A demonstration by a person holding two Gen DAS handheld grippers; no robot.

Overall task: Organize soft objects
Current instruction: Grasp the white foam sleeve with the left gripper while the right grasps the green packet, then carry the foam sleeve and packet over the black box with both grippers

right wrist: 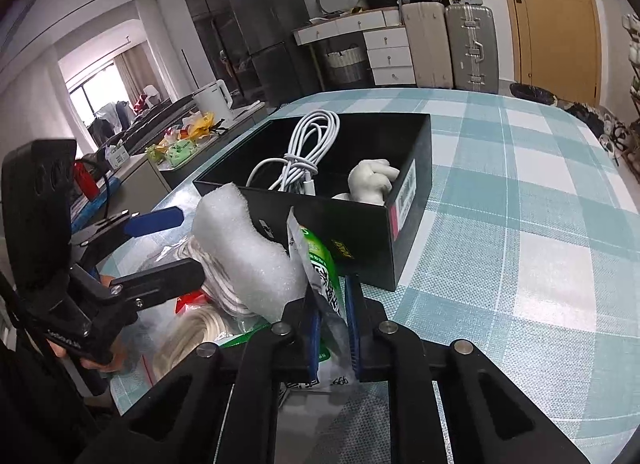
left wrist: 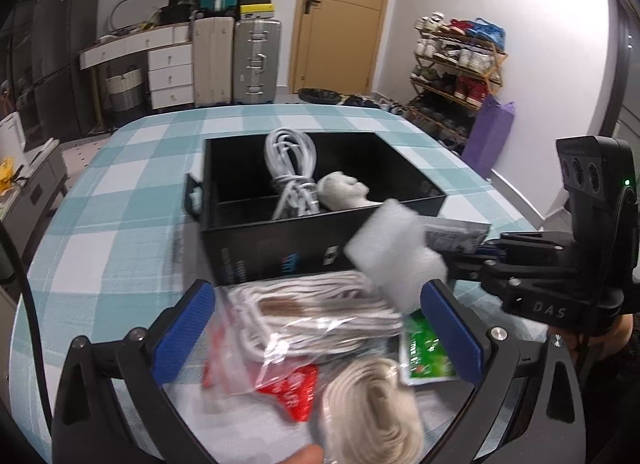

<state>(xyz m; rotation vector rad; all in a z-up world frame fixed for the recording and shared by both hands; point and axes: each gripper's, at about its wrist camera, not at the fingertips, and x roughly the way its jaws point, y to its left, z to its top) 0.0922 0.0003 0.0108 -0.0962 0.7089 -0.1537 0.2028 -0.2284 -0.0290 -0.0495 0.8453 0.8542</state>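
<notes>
Right gripper [right wrist: 333,316] pinches a green-and-white sachet [right wrist: 320,264] upright just before the black box [right wrist: 360,232] on the checked tablecloth [right wrist: 520,223].

The thin packet looks light, floppy and slick, best held near its lower edge; white foam [right wrist: 244,248] leans against it. Left gripper [left wrist: 320,328] hovers wide apart, empty, over bagged cord [left wrist: 312,316].

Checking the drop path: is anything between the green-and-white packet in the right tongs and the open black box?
The white foam block leans against the green-and-white packet on its left, but nothing visible stands ahead of it except the black box's own near wall. The right tongs must lift the packet over that wall.
</notes>
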